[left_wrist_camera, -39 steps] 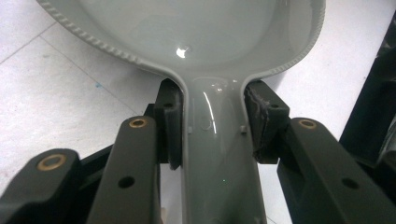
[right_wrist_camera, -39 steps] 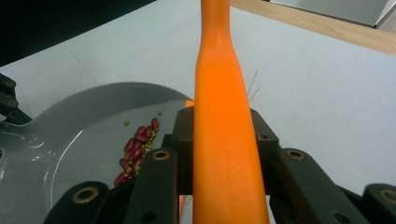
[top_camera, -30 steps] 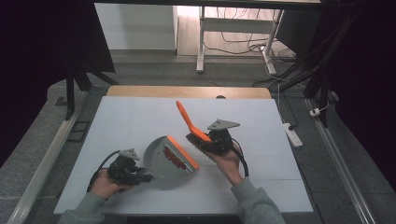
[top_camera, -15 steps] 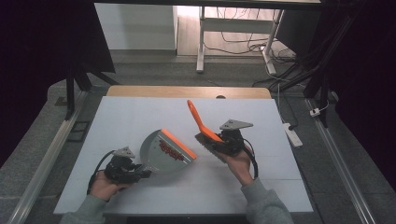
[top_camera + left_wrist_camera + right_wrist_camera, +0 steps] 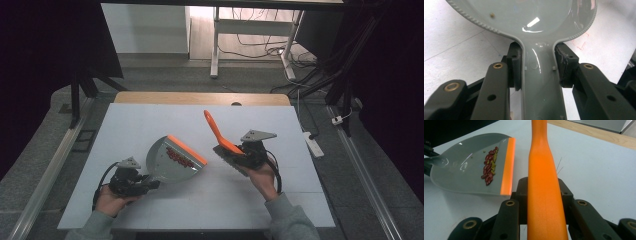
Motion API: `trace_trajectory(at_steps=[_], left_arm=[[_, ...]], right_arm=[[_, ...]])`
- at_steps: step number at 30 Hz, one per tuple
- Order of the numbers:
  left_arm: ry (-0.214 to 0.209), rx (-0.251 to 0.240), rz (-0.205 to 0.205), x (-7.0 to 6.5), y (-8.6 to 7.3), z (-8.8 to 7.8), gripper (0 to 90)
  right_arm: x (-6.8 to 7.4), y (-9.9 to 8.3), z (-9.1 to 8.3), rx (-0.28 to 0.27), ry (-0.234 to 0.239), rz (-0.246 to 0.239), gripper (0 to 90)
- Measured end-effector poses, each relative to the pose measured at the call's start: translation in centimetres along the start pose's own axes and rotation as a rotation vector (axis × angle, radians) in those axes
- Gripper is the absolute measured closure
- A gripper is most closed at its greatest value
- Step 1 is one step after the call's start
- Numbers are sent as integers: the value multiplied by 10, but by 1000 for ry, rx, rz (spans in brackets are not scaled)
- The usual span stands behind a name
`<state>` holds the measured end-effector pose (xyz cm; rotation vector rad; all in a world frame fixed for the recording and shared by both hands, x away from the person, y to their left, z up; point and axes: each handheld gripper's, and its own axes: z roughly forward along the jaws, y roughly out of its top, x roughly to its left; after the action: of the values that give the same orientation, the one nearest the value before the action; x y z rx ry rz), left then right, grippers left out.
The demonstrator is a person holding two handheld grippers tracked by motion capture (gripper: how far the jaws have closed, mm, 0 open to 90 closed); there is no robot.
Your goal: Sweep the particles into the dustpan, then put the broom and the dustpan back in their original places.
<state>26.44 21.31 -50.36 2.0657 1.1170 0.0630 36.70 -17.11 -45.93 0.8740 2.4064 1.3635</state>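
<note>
Two hand-held tongs work over a pale desk [image 5: 150,125], each carried by one of a person's hands, seen from above.

At the left, the left tongs [image 5: 145,183] pinch the grey handle of a dustpan [image 5: 172,160]; in the left gripper view the black pads [image 5: 516,65] press on both sides of the handle's neck. The dustpan lies just ahead of that hand, its orange lip [image 5: 186,149] facing the right hand. A short row of dark red beans [image 5: 489,167], mixed with smaller yellowish grains, sits inside the pan, close behind the lip.

At the right, the right tongs [image 5: 239,151] are clamped on a small brush with an orange handle [image 5: 216,131] that slants up and away from the hand. The brush is held off to the right of the dustpan, near but not touching it. In the right gripper view the handle runs straight up between the jaws.

Risks, as a judgement: the beans lie near the open lip, so tipping the pan forward while lifting could roll them back onto the desk. The grip is on a smooth, narrow neck, so the pan might twist. A careless swing of the brush could knock the lip and scatter the pile.
</note>
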Motion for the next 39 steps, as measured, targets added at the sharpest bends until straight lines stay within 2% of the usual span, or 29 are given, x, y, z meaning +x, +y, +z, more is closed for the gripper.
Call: trace_trajectory(at_steps=[8, 26, 33, 39], left_arm=[[18, -37, -25, -5, -5, -6, 615], [56, -77, -84, -12, -16, -12, 615], [88, -95, -126, -16, -20, -14, 615], [122, -118, -178, -17, -24, -14, 615]], right_arm=[[-5, -7, -11, 4, 10, 6, 709], [-14, -26, -40, 8, 29, 20, 709], [-23, -36, -52, 5, 46, 46, 709], [-31, -44, -59, 13, 69, 88, 708]])
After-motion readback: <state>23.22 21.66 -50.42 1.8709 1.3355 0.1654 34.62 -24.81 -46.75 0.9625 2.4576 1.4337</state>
